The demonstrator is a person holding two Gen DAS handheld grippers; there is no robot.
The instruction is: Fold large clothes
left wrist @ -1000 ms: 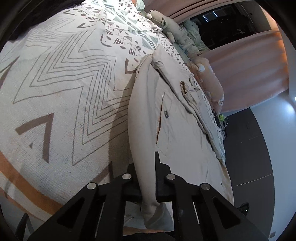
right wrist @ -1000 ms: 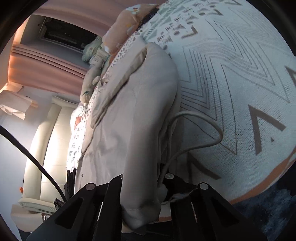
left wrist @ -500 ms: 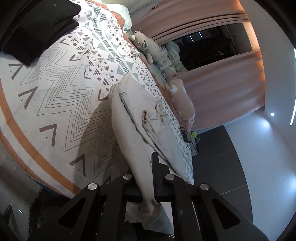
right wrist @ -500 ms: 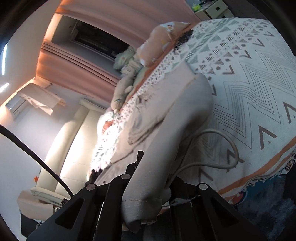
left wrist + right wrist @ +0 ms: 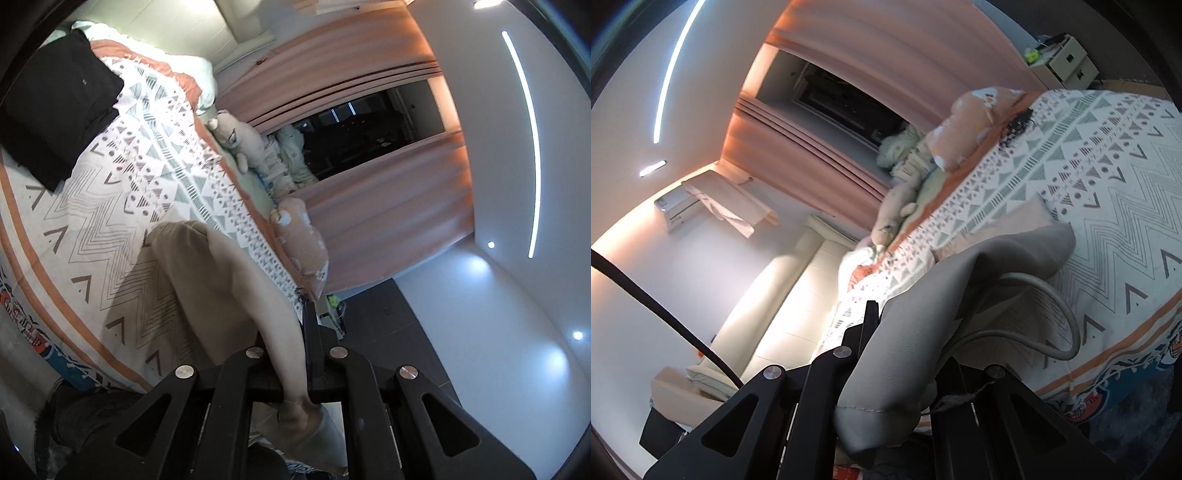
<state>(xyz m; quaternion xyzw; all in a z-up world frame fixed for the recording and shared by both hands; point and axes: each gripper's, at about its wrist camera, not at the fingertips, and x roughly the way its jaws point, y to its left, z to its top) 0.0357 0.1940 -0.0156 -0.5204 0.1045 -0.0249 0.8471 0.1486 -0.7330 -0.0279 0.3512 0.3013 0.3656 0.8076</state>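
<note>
A large beige garment [image 5: 225, 280] hangs from both grippers above the patterned bedspread [image 5: 110, 206]. My left gripper [image 5: 295, 369] is shut on one edge of it; the cloth runs from between the fingers down to the bed. In the right wrist view the same garment [image 5: 923, 317] drapes over my right gripper [image 5: 905, 362], which is shut on its other edge, with a drawstring loop [image 5: 1060, 306] hanging beside it. The garment's far end still touches the bedspread [image 5: 1108, 192].
A folded black garment [image 5: 55, 110] lies at the bed's far left. Plush toys and a peach pillow [image 5: 303, 236] line the bed's far edge by pink curtains [image 5: 388, 192]. A cream headboard [image 5: 783, 306] and a bedside cabinet [image 5: 1067, 62] stand nearby.
Both grippers rose and tilted up with the garment held; most of it has come off the bed and now hangs, and more of the room shows.
</note>
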